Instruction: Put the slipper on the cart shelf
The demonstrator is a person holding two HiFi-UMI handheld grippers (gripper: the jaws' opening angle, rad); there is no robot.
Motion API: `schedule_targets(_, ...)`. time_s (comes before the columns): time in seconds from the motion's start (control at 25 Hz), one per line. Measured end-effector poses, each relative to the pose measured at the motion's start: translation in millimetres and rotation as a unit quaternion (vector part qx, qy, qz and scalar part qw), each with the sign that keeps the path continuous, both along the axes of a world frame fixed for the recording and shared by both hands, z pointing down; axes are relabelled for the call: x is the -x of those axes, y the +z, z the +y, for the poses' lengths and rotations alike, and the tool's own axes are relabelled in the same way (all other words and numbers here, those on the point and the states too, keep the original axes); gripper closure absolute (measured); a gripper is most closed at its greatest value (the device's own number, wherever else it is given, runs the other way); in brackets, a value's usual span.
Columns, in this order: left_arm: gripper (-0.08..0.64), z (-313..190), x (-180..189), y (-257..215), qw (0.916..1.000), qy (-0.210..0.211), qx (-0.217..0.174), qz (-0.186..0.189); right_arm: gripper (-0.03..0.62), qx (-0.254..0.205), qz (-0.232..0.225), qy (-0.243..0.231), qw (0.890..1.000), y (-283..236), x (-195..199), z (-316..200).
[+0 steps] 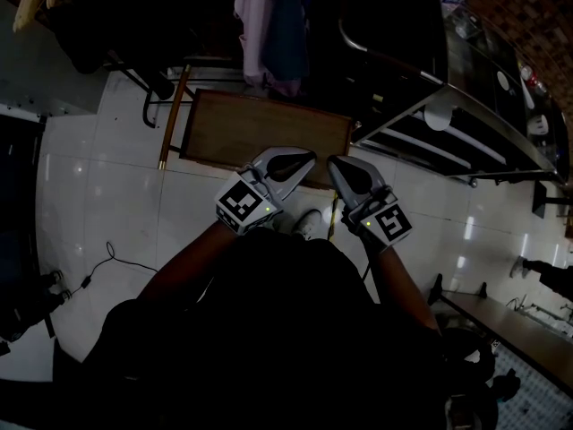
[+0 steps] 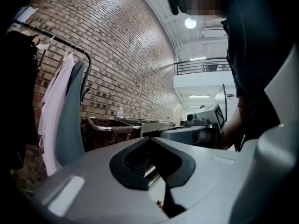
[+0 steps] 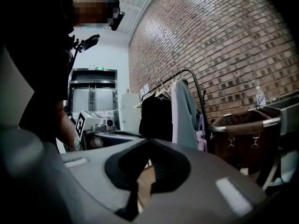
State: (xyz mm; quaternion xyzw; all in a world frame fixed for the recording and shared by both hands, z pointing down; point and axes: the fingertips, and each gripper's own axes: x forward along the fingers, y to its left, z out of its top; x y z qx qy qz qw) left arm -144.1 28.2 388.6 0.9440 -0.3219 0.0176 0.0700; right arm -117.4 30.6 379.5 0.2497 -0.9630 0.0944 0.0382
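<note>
As they hang at frame centre, the left gripper [image 1: 307, 159] and right gripper [image 1: 335, 167] both have jaws closed, empty. A pale shape, perhaps the slipper [image 1: 309, 223], lies on the floor [image 1: 116, 195] between them, with the cart [image 1: 452, 146] at upper right.

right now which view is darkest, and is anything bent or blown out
Head view: darkest, the person's torso nearly black, glints on the white floor. Left gripper view: brick wall bows from the wide lens, ceiling lamp blown out. Right gripper view: black corners, wall bowed too.
</note>
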Motion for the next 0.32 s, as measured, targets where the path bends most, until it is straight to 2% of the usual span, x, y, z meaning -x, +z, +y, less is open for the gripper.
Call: schedule_targets(0.32,0.56,6.0,-0.6,0.1,1.0,0.004,-0.001,-0.001,0.591,0.003,-0.001,-0.001,1.0,1.2,1.5,4.5)
